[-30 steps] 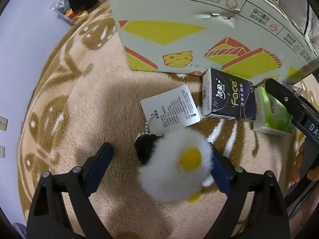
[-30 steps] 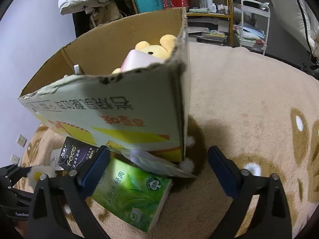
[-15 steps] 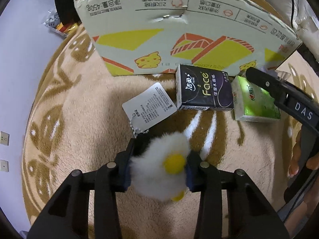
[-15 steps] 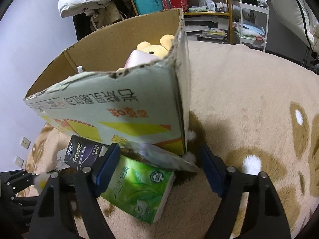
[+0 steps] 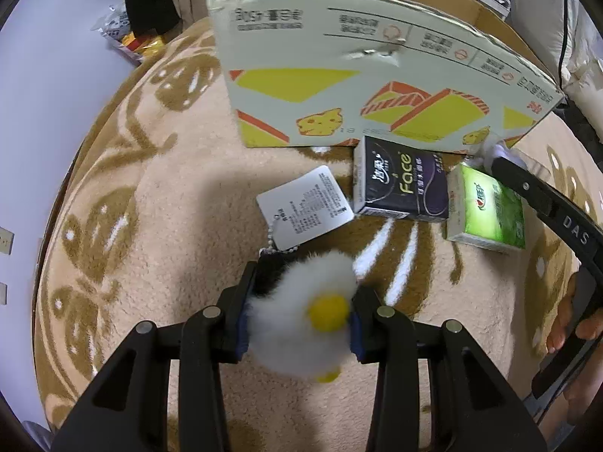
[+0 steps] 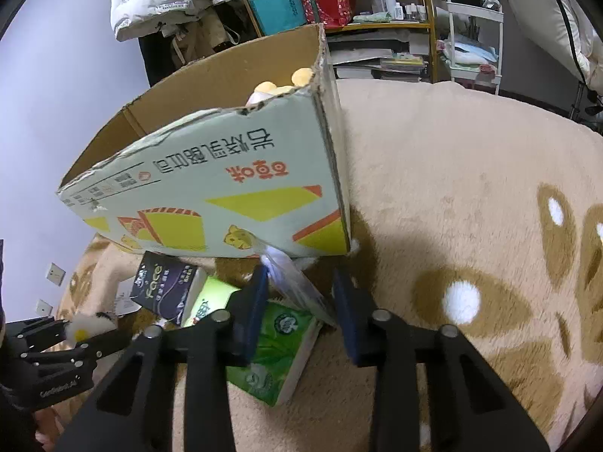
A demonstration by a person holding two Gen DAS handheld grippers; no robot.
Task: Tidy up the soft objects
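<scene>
Left gripper (image 5: pixel 299 314): we see its two fingers pressed into the sides of the fluffy white toy (image 5: pixel 301 316), clenched on it low in the left wrist view, at 6 o'clock.
Fluffy white toy: white fur, a yellow centre, a black part at its 11 o'clock; a bead chain leads up to a white paper tag (image 5: pixel 305 205) lying on the carpet (image 5: pixel 150 226).
Right gripper (image 6: pixel 301 301): fingers partly closed around a clear plastic bag (image 6: pixel 292 282) at the box's lower corner; we cannot tell whether they pinch it.
Cardboard box (image 5: pixel 377 75): stands open on the carpet at 12 o'clock; in the right wrist view a yellow plush (image 6: pixel 286 83) shows over its rim.
Dark tissue pack (image 5: pixel 401 184): just below the box, touching the green tissue pack (image 5: pixel 490 207) at its 3 o'clock.
Green tissue pack: under the right gripper's left finger in the right wrist view.
</scene>
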